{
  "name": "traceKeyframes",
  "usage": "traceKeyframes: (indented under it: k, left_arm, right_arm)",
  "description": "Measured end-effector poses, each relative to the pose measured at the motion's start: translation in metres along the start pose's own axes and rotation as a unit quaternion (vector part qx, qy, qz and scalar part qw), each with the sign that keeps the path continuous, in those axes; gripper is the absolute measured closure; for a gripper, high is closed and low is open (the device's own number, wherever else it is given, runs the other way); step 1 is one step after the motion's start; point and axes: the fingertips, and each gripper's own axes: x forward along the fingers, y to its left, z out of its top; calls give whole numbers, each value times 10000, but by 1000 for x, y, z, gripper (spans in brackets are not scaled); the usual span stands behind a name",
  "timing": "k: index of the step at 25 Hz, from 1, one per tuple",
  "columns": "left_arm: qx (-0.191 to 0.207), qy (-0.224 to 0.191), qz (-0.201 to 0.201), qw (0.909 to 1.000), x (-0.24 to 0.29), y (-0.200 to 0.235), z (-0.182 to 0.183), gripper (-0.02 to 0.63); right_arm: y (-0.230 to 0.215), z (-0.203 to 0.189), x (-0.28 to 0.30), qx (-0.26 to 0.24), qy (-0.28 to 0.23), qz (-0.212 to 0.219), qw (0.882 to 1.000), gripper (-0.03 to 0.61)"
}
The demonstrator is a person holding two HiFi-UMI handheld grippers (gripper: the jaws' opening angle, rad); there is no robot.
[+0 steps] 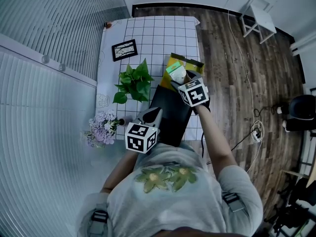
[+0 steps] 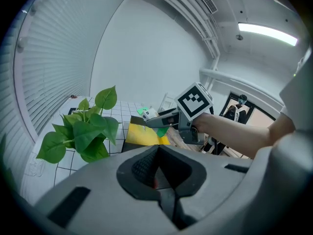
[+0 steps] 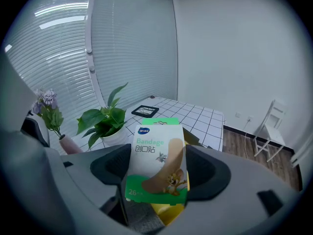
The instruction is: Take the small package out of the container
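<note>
On my head view, the far left of the table (image 1: 158, 28) carries a bunch of purple flowers (image 1: 101, 127) in a small vase, close to the near-left corner. Further along that left side a black picture frame (image 1: 124, 49) lies flat, and a leafy green plant (image 1: 134, 82) stands between frame and flowers, a little in from the edge.

My left gripper (image 1: 154, 112) hangs at the near edge over a black mat (image 1: 170, 115). In its own view the two jaws are pressed together with nothing in them – only dark pads meeting along a seam.

Past the mat, at the right edge of the table, sits the yellow box (image 1: 170, 60) with its flaps open. My right gripper (image 1: 181, 80) is directly over it and has the package (image 1: 175, 69) clamped. In the right gripper view the jaws sit partly apart, one pad against each side of a small white-and-green bandage carton, which stands upright between them with its printed face toward the camera. The yellow box shows just beneath the carton's lower end – I cannot tell whether that end has fully cleared the rim. The left gripper view shows the carton held up above the box's yellow flap.

Well off to the right, on the wooden floor (image 1: 232, 83), a white chair (image 1: 259, 14) stands by the wall.
</note>
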Motion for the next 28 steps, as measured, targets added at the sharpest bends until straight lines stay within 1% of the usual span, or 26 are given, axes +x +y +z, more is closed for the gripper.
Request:
traceKeyframes:
  k: [9, 18, 28]
  left_arm:
    - [21, -1, -3, 10000, -3, -2, -1, 606]
    - [26, 10, -38, 10000, -5, -2, -4, 607]
    - [15, 52, -10, 10000, -10, -2, -13, 607]
  right_arm:
    - [16, 14, -24, -30, -394, 63, 9992, 242]
    - [32, 27, -52, -75, -741, 21, 9972, 242]
    - [51, 36, -83, 53, -1152, 82, 9933, 242]
